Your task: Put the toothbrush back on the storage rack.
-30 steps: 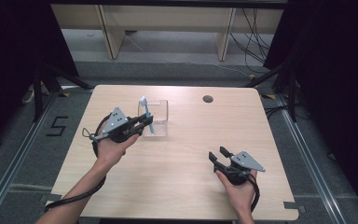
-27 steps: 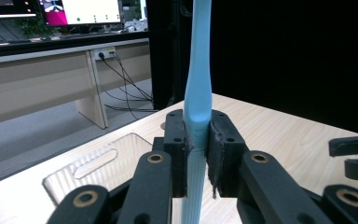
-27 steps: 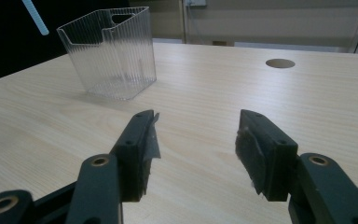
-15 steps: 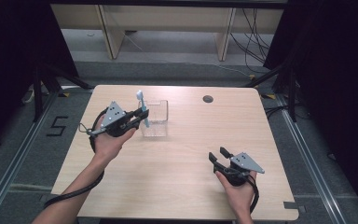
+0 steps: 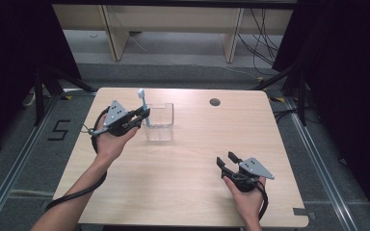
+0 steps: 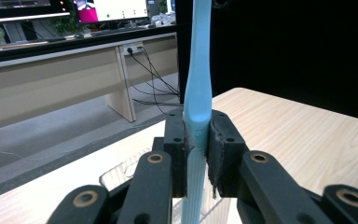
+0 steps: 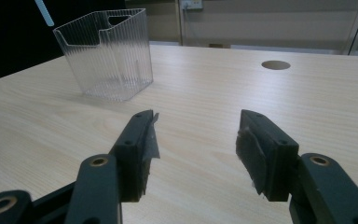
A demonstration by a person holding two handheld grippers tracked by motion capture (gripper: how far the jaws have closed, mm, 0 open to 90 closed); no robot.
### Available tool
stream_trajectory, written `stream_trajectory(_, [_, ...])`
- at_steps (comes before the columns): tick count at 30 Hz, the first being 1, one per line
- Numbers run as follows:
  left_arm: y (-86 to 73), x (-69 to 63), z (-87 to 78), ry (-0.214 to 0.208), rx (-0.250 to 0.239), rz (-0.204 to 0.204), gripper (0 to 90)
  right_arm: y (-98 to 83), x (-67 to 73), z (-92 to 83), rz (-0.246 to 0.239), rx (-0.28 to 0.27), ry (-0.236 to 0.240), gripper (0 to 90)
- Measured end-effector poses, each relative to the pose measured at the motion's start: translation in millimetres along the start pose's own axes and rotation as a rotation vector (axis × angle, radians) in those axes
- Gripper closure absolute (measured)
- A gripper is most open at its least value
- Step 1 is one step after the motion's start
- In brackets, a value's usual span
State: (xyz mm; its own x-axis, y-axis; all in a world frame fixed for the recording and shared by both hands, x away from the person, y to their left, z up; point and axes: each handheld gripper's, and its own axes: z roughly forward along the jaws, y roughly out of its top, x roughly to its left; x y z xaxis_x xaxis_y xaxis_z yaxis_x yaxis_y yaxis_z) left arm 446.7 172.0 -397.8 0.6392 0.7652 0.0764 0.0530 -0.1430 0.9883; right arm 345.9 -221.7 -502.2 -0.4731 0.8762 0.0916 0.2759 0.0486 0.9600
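Left tool point(image 5: 143, 114) drifted left since earlier frame, clamping light-blue plastic toothbrush point(image 5: 143, 107) upright, just left of clear ribbed plastic cup point(image 5: 160, 126), upper-left frame. Right tool point(image 5: 227, 159) wide, empty, on surface point(image 5: 183, 183).

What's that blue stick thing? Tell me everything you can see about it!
It looks like a toothbrush: a slim, light blue stick, probably plastic, with a whitish head on top. It stands nearly upright. The left hand-held gripper is shut on its handle, where the grip looks ribbed. It is at the left edge of the clear ribbed plastic box on the wooden table. Whether its lower end is inside the box is hard to tell.
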Motion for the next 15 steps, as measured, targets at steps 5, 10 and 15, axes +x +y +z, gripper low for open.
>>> stream_trajectory(5, [-0.5,2.9,2.2,0.010,0.000,0.003,78.4,0.0,0.1,-0.1,0.001,0.000,0.000,46.8])
stream_trajectory(10, [-2.3,7.9,6.1,0.026,-0.008,0.006,78.3,-0.5,0.3,-0.3,0.004,0.002,0.000,46.8])
stream_trajectory(15, [-3.8,10.3,8.2,0.032,-0.009,0.011,78.3,-0.6,0.7,-0.3,0.009,0.010,0.007,46.7])
